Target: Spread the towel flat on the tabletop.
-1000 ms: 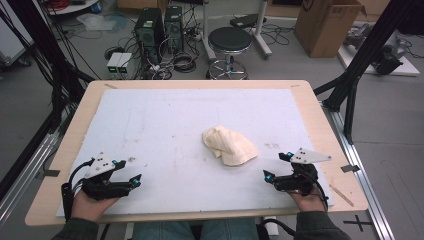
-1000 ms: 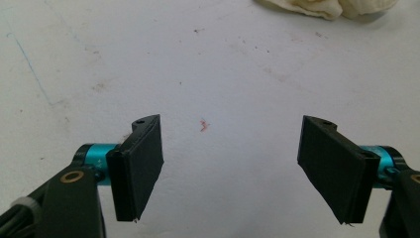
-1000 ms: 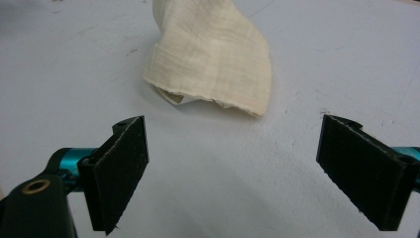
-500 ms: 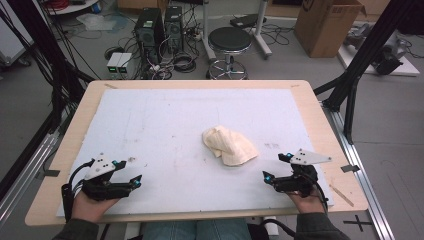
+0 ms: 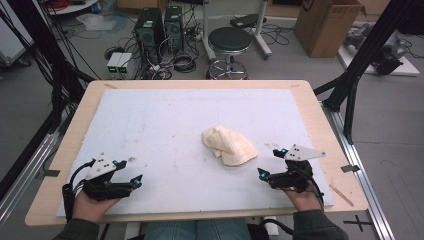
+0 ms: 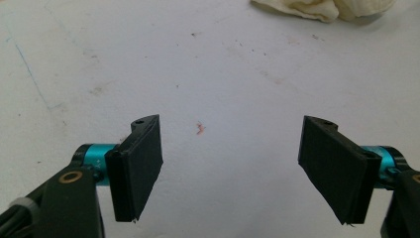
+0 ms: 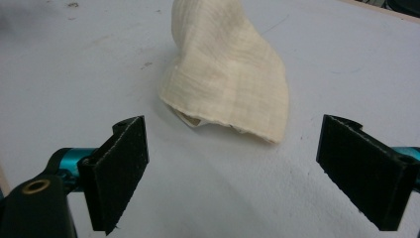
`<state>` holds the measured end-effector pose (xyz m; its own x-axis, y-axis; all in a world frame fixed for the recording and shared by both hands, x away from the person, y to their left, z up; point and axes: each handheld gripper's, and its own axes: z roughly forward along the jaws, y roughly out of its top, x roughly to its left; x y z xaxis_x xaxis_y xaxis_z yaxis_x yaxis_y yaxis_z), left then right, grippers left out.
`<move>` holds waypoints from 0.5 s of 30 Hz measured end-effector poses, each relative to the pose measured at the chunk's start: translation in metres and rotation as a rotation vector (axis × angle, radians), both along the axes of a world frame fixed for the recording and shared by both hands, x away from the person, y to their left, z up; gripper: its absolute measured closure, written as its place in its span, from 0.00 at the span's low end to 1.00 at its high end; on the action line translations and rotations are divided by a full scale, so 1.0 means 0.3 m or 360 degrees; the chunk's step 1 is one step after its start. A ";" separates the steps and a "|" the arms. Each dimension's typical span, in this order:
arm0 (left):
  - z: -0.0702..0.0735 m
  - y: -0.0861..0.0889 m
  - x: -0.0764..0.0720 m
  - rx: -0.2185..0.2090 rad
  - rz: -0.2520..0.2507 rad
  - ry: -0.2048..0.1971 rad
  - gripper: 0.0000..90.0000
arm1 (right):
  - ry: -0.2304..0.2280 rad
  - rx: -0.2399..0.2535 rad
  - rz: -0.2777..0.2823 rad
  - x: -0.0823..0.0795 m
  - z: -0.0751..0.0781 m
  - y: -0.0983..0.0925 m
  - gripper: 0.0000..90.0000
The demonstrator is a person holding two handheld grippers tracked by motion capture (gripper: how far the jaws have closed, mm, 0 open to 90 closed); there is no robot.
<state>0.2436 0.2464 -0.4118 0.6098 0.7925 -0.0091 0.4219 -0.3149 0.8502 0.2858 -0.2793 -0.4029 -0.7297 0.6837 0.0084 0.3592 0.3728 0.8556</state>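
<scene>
Room: grey floor, two black computer towers (image 5: 160,27), round black stool (image 5: 229,40), brown cardboard box (image 5: 327,25) beyond the far edge. Wooden-rimmed surface (image 5: 75,130) topped by a scuffed white foam sheet (image 5: 165,125).

Since a second ago nothing has shifted: both hands parked at the near edge, cloth unmoved.

Crumpled cream cloth (image 5: 229,145) lies right of centre on the sheet, untouched. Right gripper (image 5: 270,165) near it, jaws spread wide, empty; cloth just ahead in the right gripper view (image 7: 233,74). Left gripper (image 5: 130,172) well apart, jaws wide, holding nothing.
</scene>
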 end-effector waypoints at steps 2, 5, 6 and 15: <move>0.000 -0.002 0.001 0.0003 0.0000 -0.0002 0.28 | 0.0009 -0.0011 0.0015 0.013 0.006 0.011 0.13; -0.001 -0.003 0.001 0.0006 -0.0011 0.0000 0.28 | 0.0019 -0.0006 0.0029 0.031 0.023 0.025 0.13; -0.001 -0.004 0.001 0.0000 -0.0004 -0.0001 0.28 | 0.0016 0.0000 0.0033 0.038 0.031 0.029 0.13; 0.003 -0.001 0.004 -0.0002 0.0004 -0.0011 0.28 | 0.0043 0.0020 0.0082 0.112 0.087 0.096 0.16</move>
